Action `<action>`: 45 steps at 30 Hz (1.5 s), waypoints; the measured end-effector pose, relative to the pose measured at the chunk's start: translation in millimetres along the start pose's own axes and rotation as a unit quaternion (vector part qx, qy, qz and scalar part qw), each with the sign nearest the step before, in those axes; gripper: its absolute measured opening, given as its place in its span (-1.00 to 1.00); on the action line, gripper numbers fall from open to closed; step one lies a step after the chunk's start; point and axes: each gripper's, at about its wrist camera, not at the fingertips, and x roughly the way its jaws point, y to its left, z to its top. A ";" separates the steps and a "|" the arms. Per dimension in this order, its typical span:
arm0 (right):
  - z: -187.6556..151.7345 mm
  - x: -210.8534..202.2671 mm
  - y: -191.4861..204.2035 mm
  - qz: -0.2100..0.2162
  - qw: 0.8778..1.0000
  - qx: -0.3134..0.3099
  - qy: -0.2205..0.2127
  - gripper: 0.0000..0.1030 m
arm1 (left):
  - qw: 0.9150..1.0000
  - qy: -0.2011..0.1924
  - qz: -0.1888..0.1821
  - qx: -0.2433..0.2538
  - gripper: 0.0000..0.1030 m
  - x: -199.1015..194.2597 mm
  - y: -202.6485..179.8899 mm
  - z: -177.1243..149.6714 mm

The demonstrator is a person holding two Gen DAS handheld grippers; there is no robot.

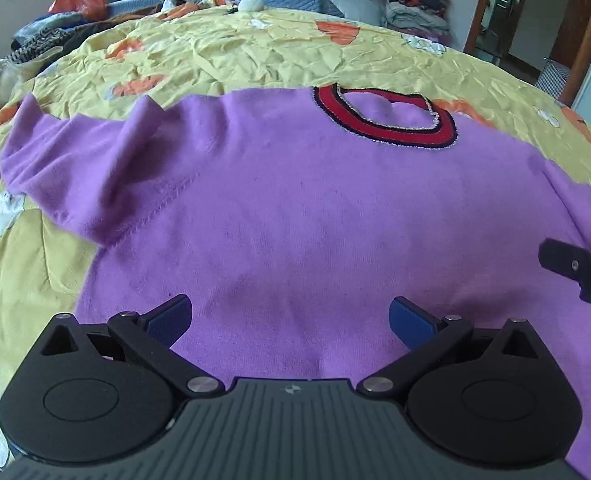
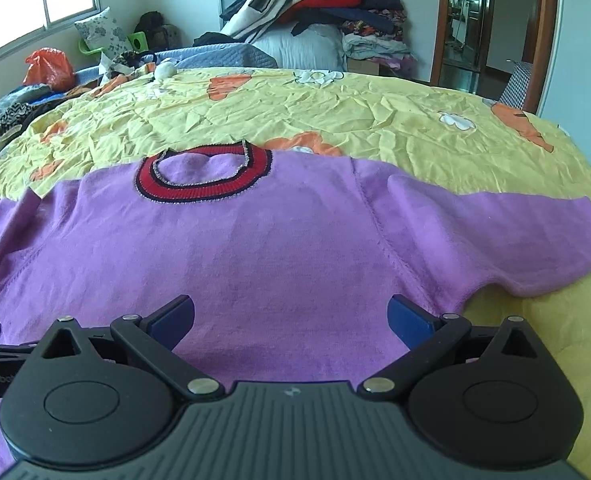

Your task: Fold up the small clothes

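Parts of the purple sweater (image 1: 295, 220) are cut off: its lower hem disappears behind the gripper bodies in both wrist views, and in the right wrist view the end of the right sleeve (image 2: 515, 236) runs out of the picture at the edge, where only a small red spot shows. The left sleeve (image 1: 71, 164) looks bunched and folded over near the shoulder, and its cuff is hard to make out. The far pile of clothes (image 2: 319, 4) is too jumbled to tell single pieces.

The sweater lies flat and spread on a bed with a wrinkled yellow bedsheet (image 1: 255, 52) printed with orange carrots and white flowers. Its red collar (image 1: 391, 120) with dark trim points away from the cameras. Behind the bed are a blue quilt (image 2: 223, 54), an orange plastic bag (image 2: 49, 66), a window (image 2: 39, 0) on the left and a wooden door frame (image 2: 441, 20) on the right.

The left gripper (image 1: 291, 316) hangs low over the lower body of the sweater, with its blue fingertips (image 1: 409, 318) spread wide and nothing between them. The right gripper (image 2: 293, 316) is in the same pose above the lower right part of the sweater, its jaws also wide apart and empty. I cannot tell whether the fingers touch the cloth. The two grippers are side by side, since each one appears at the edge of the other's view.
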 end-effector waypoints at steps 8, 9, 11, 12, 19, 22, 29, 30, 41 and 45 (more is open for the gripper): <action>0.2 -2.4 7.0 0.001 1.000 0.000 0.001 1.00 | 1.000 -0.010 0.010 0.023 1.00 -7.4 -8.0 -6.3; 0.3 -2.4 7.1 0.003 1.000 0.000 0.001 1.00 | 1.000 -0.010 0.010 0.022 1.00 -8.0 -8.6 -5.8; 0.0 -2.5 8.0 0.004 1.000 -0.001 0.002 1.00 | 1.000 -0.010 0.006 0.023 1.00 -8.7 -11.2 -5.6; -0.1 -2.6 8.3 0.004 1.000 -0.002 0.001 1.00 | 1.000 -0.009 0.007 0.023 1.00 -8.7 -12.0 -5.4; -0.2 -2.5 3.1 0.005 1.000 -0.002 0.001 1.00 | 0.999 -0.013 0.009 0.030 1.00 -11.3 -16.5 -4.4; -0.1 -0.8 -8.7 0.017 1.000 0.012 0.001 1.00 | 0.999 -0.014 0.012 0.033 1.00 -11.6 -20.6 -2.3; 0.5 1.8 -40.6 -0.011 1.000 0.009 -0.002 1.00 | 0.999 -0.022 0.009 0.041 1.00 -14.0 -33.8 3.0; 0.1 1.7 -46.4 -0.016 1.000 0.011 -0.003 1.00 | 0.999 -0.024 0.012 0.044 1.00 -14.3 -36.8 3.3; 2.3 -3.7 -99.1 -0.058 0.997 0.024 -0.034 1.00 | 0.998 -0.026 0.008 0.065 1.00 -11.3 -65.4 3.9; 4.0 -6.5 -124.1 -0.055 0.997 0.052 -0.030 1.00 | 0.997 -0.027 0.009 0.070 1.00 -11.3 -70.9 4.0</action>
